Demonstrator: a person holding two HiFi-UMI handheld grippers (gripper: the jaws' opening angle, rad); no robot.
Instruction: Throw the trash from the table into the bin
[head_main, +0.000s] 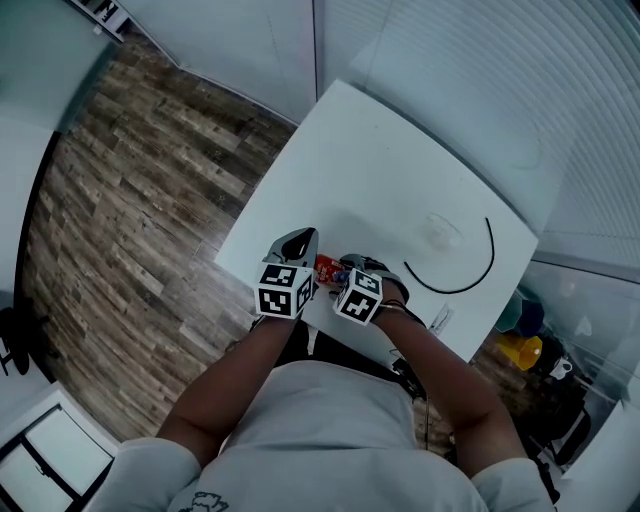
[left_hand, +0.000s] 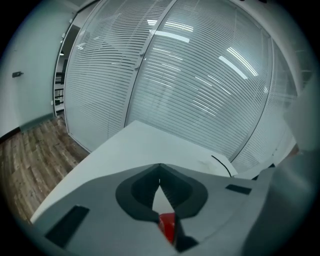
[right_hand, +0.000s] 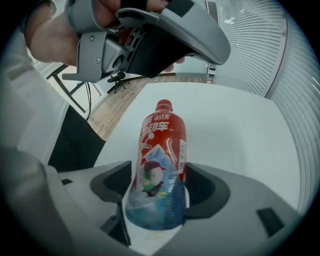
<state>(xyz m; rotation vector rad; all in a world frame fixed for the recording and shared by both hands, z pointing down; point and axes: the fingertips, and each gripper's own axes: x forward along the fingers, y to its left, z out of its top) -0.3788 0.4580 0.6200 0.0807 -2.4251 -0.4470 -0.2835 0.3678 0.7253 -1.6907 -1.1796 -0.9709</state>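
A plastic bottle (right_hand: 160, 165) with a red cap and a red and blue label lies on the white table (right_hand: 235, 125), cap pointing away. My right gripper (right_hand: 159, 175) is open and straddles the bottle's lower half; a sliver of table shows beside its left jaw. In the head view the bottle (head_main: 328, 268) shows between the two marker cubes at the table's near edge, with the right gripper (head_main: 350, 274) over it. My left gripper (head_main: 298, 243) hovers just left of the bottle. Its jaws (left_hand: 160, 179) meet at the tips, and a red patch (left_hand: 168, 225) shows at their base.
A black cable (head_main: 470, 275) curves across the far right of the table (head_main: 380, 180), beside a faint clear scrap (head_main: 440, 232). Yellow (head_main: 522, 350) and teal (head_main: 520, 315) items sit on the floor beyond the right edge. Wood floor (head_main: 130, 200) lies to the left, glass walls with blinds behind.
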